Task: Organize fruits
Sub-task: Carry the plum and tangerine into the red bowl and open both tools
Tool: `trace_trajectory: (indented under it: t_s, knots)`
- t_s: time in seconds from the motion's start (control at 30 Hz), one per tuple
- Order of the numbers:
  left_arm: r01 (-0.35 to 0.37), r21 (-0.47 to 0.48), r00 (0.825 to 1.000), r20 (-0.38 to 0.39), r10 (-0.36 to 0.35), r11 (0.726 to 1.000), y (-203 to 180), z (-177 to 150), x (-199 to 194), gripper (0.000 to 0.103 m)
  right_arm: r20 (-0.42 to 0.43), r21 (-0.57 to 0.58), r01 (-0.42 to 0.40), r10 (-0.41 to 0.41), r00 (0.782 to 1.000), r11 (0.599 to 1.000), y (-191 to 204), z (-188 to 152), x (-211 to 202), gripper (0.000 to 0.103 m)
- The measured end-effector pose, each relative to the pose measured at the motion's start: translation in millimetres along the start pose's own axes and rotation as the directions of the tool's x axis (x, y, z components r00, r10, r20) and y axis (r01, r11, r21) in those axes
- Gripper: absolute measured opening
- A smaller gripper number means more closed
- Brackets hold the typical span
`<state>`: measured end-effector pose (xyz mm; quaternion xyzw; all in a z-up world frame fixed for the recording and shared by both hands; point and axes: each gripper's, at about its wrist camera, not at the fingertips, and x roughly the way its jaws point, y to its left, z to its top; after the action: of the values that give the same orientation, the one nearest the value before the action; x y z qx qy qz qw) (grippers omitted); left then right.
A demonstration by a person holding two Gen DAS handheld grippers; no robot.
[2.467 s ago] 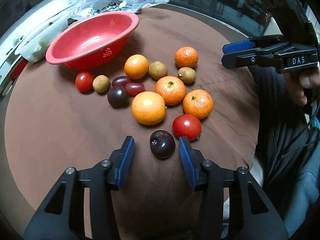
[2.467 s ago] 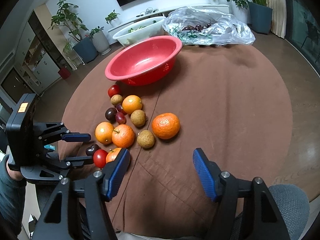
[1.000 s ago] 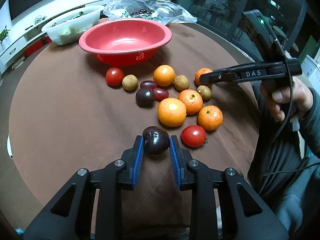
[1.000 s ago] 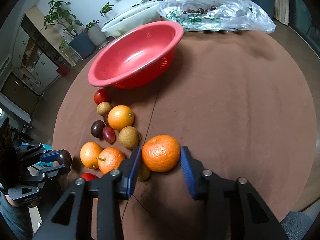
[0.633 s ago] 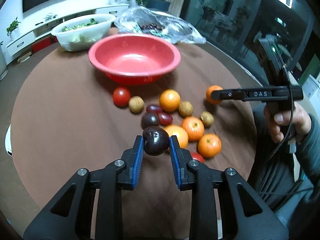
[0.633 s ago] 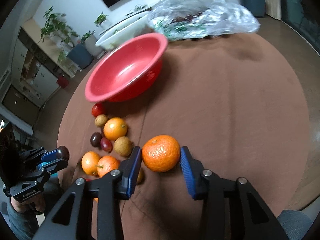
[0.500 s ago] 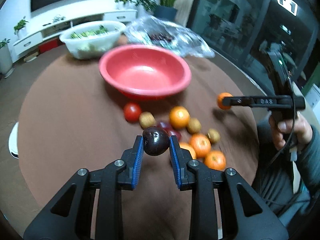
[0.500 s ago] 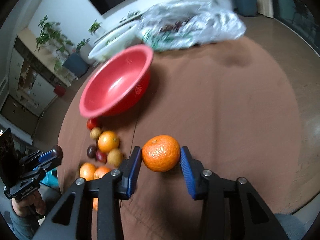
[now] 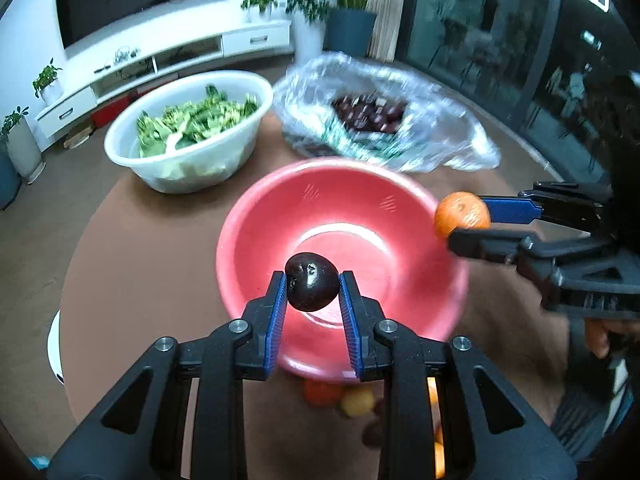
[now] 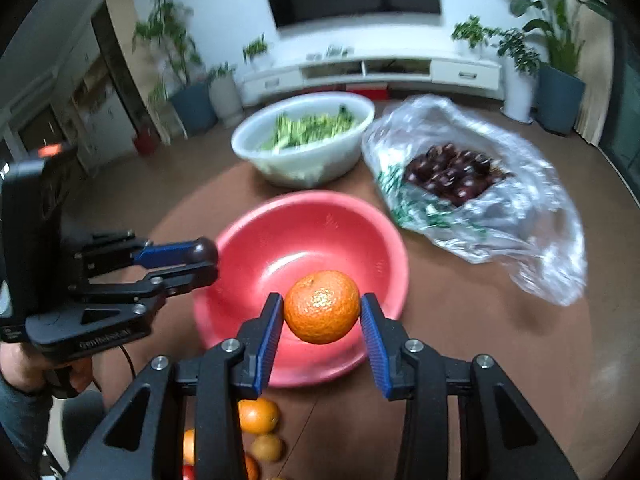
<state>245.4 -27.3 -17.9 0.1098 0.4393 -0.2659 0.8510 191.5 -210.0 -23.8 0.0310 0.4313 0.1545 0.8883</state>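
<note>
Both grippers have lifted off the brown table: the left gripper (image 9: 312, 286) now carries the dark purple plum (image 9: 311, 287) above the red plastic bowl (image 9: 256, 216), and the right gripper (image 10: 322, 307) has brought the orange mandarin (image 10: 322, 306) over the bowl's near right side.

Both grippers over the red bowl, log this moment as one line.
left gripper: shut on dark plum | right gripper: shut on mandarin | both above red bowl | bowl empty | next: likely release

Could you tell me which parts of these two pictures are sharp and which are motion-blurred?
Left wrist view: dark plum crisp, red basin rim and plastic bag smeared. Right wrist view: orange sharp, basin's left rim and the room's left side blurred.
</note>
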Motion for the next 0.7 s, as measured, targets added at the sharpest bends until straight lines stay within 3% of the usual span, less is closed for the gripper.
trace_trajectory:
  t_s: [0.3, 0.7]
  knots:
    - [-0.019, 0.055, 0.992, -0.126, 0.026, 0.998, -3.0, 0.1, 64.9, 0.025, -0.136, -0.089, 0.068, -0.080, 0.987, 0.994, 1.9, 12.9, 61.1, 0.043]
    - [-0.022, 0.095, 0.987, -0.157, 0.037, 0.995, -12.9, -8.6, 77.7, 0.025, -0.161, -0.165, 0.105, -0.131, 0.978, 0.981, 8.3, 13.2, 80.8, 0.043]
